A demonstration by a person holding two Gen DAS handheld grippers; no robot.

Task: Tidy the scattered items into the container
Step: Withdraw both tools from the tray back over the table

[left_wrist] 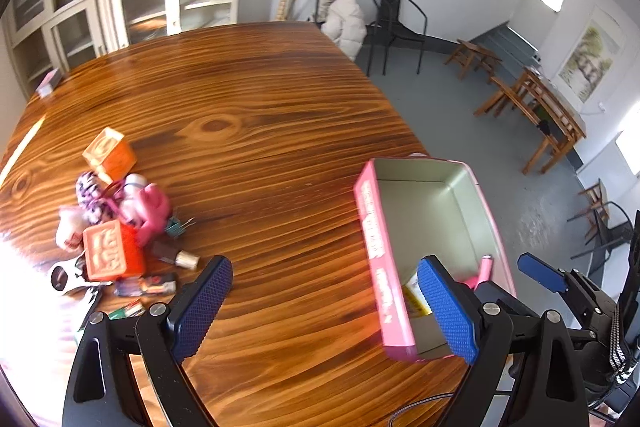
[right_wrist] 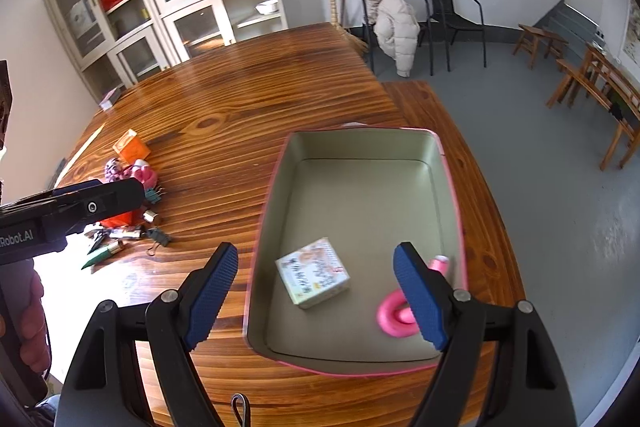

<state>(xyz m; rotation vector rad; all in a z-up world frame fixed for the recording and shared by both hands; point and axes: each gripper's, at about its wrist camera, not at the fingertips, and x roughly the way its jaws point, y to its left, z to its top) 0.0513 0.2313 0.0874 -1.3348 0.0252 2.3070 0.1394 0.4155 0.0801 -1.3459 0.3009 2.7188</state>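
My 2 grippers hang spread and empty over a glossy, strongly grained wooden table (right_wrist: 248, 99).

My right gripper (right_wrist: 336, 301), its blue pads cross-hatched, hovers above the tin (right_wrist: 276, 187), a rectangular pink-walled box with a dull metal lining; inside lie a small printed card box (right_wrist: 313, 273) and a coiled pink toy (right_wrist: 394, 315). My left gripper (left_wrist: 324, 311) is above bare wood beside the tin, with the pile (left_wrist: 116, 227) of orange embossed cubes, fuzzy pink pieces and binder clips well to its left.
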